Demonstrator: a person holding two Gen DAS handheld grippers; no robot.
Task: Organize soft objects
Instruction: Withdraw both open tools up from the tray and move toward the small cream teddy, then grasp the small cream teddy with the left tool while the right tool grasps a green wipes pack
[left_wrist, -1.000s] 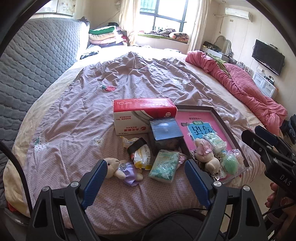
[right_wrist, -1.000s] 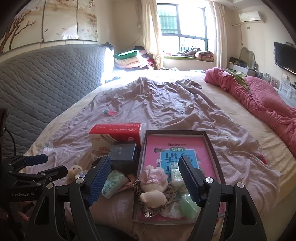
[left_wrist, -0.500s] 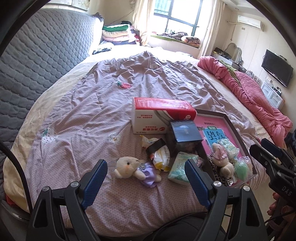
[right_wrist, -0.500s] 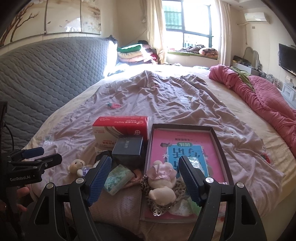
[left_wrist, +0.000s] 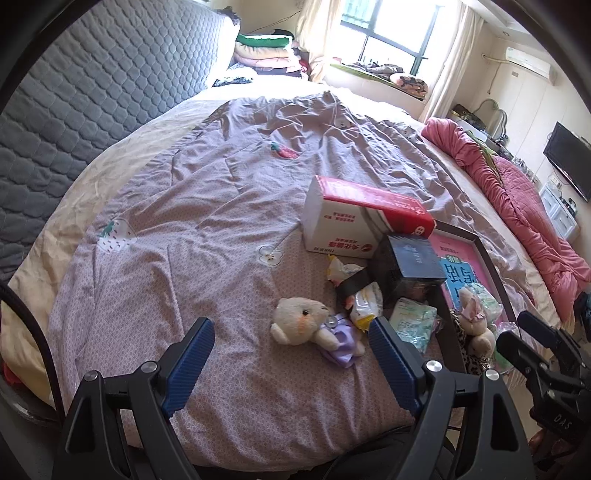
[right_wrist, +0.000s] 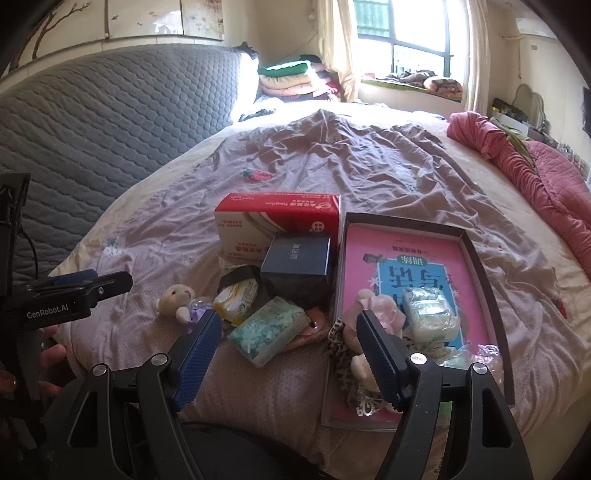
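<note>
Left wrist view: teddy bear (left_wrist: 303, 325) lies between open left tool's (left_wrist: 291, 354) fingertips.

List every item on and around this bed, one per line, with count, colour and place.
Teddy bear: one, cream with lilac dress, on the bedspread left of the pile.
Tissue box: one, red and white, behind the pile.
Dark box: one, navy, in front of the tissue box.
Green tissue pack: one, mint, front of the pile.
Yellow wipes pack: one, yellow-white, beside the bear.
Tray: one, dark rim, pink liner, right of the pile.
Pink plush: one, in the tray.
Bedspread: one, mauve.
Quilt: one, pink, right edge.
Left gripper: open, empty.
Right gripper: open, empty.
</note>
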